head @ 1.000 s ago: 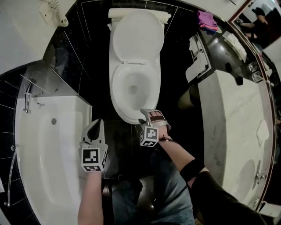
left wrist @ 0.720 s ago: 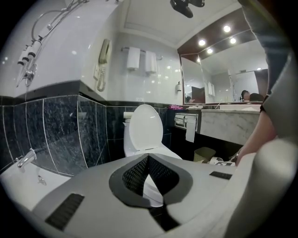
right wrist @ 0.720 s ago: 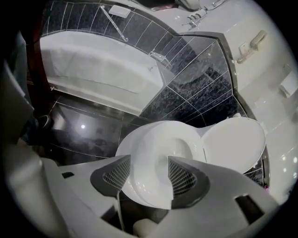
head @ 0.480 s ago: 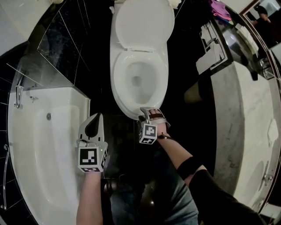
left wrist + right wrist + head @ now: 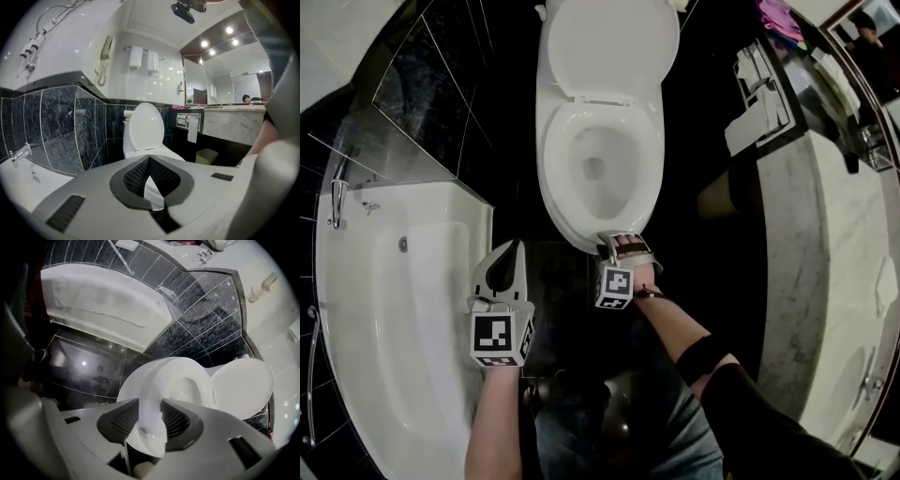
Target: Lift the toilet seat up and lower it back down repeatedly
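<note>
The toilet seat [image 5: 556, 169] is a smooth, glossy white oval ring, and it lies flat on the bowl in the middle of the room, between the bathtub [image 5: 394, 309] and the marble desk [image 5: 825, 281]. Its long axis runs from the hinge at the wall out to its rounded front end, which points at the person. Behind it the lid [image 5: 609, 47], the same shiny white and egg-shaped, stands raised at the hinge. The right gripper [image 5: 619, 242] sits at that front end, angled steeply down; its dark, grid-textured fingers [image 5: 119, 420] have just been closing and now pinch the curved front lip of the seat, which fills the gap between them. The left gripper [image 5: 516, 248] hangs apart from the toilet over the glossy black tiled floor [image 5: 562, 281], just beside the tub's rim, pointing roughly level toward the wall. Its ribbed fingers [image 5: 136, 176] are pressed together at the tips with nothing between them. The tub is pale and smooth with rounded corners, and dark, veined stone tiles line the wall around it.
</note>
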`<state>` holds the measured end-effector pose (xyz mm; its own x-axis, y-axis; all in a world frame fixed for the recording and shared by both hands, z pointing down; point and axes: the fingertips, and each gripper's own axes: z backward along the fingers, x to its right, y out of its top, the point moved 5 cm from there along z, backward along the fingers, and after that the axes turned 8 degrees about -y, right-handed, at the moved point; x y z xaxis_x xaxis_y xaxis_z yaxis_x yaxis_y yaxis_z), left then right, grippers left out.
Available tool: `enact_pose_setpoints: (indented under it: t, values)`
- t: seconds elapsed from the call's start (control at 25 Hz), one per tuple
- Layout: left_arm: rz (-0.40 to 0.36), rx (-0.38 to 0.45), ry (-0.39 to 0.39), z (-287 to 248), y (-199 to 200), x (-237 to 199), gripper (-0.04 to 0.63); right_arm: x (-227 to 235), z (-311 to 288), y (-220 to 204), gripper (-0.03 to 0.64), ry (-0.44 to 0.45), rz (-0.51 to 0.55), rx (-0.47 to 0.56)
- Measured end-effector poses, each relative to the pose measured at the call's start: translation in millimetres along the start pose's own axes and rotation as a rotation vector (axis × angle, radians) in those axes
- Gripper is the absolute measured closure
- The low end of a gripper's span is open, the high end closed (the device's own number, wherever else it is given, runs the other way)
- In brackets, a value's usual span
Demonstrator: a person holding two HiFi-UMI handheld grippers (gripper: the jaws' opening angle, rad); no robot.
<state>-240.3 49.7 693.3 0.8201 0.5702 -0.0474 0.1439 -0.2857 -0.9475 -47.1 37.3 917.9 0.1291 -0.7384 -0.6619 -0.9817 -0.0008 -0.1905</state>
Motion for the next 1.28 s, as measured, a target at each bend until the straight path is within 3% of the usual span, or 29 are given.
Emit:
enact_pose_setpoints:
  t: [0.2, 0.44, 0.84, 1.28]
  values:
    - [0.002, -0.024, -0.004, -3.8, 1.7, 1.9, 0.594, 5.7, 8.6, 1.0, 0.451, -0.017, -0.029, 0.017]
    - [0.027, -0.04, -0.013, -9.4, 28.4, 15.8, 0.594, 45.3, 49.9, 12.5, 0.466, -0.042, -0.098, 0.079]
    - [0.011, -0.033, 0.007, -15.1, 163.6, 25.7, 0.594, 189.2, 134.0, 32.3, 0.5, -0.123, -0.203, 0.151]
    - [-0.055, -0.023, 0.103, -57.4, 303.6, 19.1, 0.594, 367.0, 152.8, 36.5, 0.506, -0.192, -0.332, 0.266]
